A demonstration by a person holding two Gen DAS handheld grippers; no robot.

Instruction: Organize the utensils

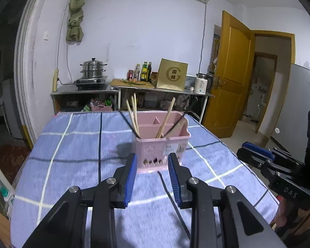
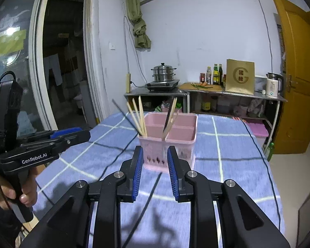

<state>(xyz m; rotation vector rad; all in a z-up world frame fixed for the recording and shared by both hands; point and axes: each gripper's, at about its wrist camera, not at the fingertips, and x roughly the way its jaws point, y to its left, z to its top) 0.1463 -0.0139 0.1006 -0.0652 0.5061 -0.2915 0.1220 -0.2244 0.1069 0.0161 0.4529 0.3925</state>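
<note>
A pink holder (image 1: pixel 161 144) is seen standing on the checked cloth of the desk (image 1: pixel 76 144), just beyond the jaws of both grippers and apart from them. The left gripper (image 1: pixel 153 161) is shown with its jaws apart and nothing between them; the right gripper (image 2: pixel 155 155) likewise, jaws apart and empty. Pale chopsticks (image 1: pixel 133 115) are seen leaning in the holder's near compartments, with dark ones among them. In the left wrist view three compartments are made out, and the right gripper is seen from the side at the frame's right edge, its jaws not readable there. In the right wrist view only two compartments are told apart, a dark chopstick (image 2: pixel 122 111) is shown slanting out past the left of the jaws, and a hand (image 2: pixel 12 188) is seen around the left gripper's handle. The holder's base is partly hidden behind the pads (image 2: pixel 138 171). What lies inside its far compartments cannot be told. A dark line (image 2: pixel 153 188) on the cloth below the jaws cannot be identified.
</note>
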